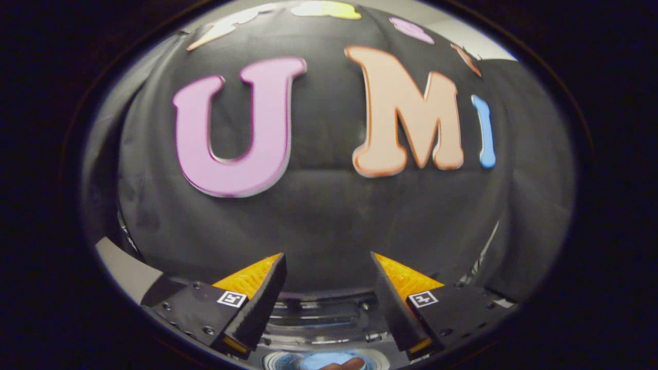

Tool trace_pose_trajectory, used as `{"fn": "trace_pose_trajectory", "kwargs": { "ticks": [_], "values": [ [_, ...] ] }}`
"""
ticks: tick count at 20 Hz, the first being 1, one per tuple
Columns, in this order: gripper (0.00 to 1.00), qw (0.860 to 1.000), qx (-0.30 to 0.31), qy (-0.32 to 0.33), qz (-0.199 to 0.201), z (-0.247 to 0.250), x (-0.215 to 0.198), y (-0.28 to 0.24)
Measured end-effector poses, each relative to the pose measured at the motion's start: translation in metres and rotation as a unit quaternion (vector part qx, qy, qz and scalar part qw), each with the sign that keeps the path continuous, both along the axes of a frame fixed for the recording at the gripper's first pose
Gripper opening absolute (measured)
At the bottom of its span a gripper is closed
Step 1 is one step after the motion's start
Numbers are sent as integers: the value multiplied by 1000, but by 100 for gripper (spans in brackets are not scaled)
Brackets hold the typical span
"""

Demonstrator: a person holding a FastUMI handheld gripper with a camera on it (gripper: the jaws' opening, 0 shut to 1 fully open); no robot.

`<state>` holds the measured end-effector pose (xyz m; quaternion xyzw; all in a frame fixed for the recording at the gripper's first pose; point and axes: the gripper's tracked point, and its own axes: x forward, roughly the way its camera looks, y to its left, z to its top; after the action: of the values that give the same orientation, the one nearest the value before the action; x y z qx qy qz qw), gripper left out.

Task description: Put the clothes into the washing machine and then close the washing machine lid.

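The tool (329,264) was spread wide and held nothing, up above the washer (321,313) below its fingers.

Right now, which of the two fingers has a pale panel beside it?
The left finger, next to the pale panel; the right finger borders black cloth. Gripper open, empty.

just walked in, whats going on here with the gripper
A person is holding the hand-held gripper up, facing the booth's black cloth wall. Its fingers are spread apart with nothing between them. Below and between the fingers sits what looks like the washing machine's top, with something blue at its bottom edge. Whether the clothes are inside or the lid is shut cannot be told from this view.
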<state>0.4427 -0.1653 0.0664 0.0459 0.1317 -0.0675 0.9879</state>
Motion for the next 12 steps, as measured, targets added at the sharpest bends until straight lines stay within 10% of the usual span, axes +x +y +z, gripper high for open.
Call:
{"fn": "trace_pose_trajectory", "kwargs": {
  "ticks": [12],
  "values": [
    [98,997,-28,-64,-16,-5,9,-1]
  ]
}}
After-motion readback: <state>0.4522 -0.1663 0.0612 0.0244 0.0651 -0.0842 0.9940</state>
